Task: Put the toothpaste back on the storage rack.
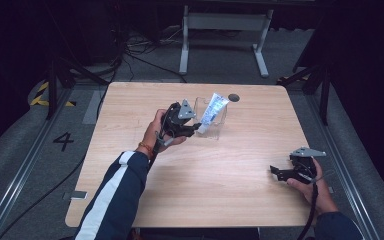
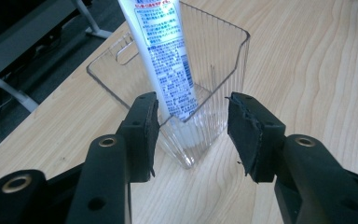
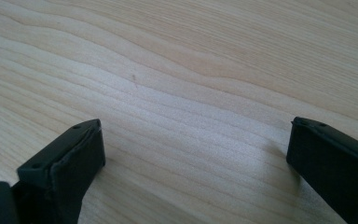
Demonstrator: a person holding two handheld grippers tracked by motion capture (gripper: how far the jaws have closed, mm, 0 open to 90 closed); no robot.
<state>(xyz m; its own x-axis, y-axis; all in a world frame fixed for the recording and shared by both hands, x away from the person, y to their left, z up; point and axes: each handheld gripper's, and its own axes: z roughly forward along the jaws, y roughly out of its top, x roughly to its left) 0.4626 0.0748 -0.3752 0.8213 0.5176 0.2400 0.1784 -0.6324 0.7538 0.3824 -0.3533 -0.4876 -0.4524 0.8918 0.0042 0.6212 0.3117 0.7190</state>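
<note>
Currently positioned just short of the bin (image 2: 223, 60), on its near-left side in the high view: left gripper (image 1: 196, 128), held in the left hand (image 1: 155, 132), pointed at the bin. Jaws parted to a moderate gap, nothing pressed between the pads (image 2: 247, 135); pads clear of the bin's near corner, which shows in the gap in the left gripper view. No contact with the tube (image 2: 165, 60).

Bin: clear plastic, ribbed walls, open top, upright on the table (image 1: 130, 165), toward the far edge and slightly left of the table's centre line. Handle cut-out visible in one wall in the left gripper view.

Tube: white with blue print, standing inside the bin, lower end on the bin floor, upper end leaning out above the rim toward the far right in the high view (image 1: 213, 111). Cap end not discernible.

Right of the bin and well apart from it, near the table's near-right edge: right gripper (image 1: 274, 171), held in the right hand (image 1: 320, 192), low over the table, pointed left in the high view. Jaws spread wide, nothing between them; bare wood between the pads (image 3: 74, 154) in the right gripper view.

Beyond the bin, near the far edge: small dark round spot (image 1: 233, 97) on the table.
</note>
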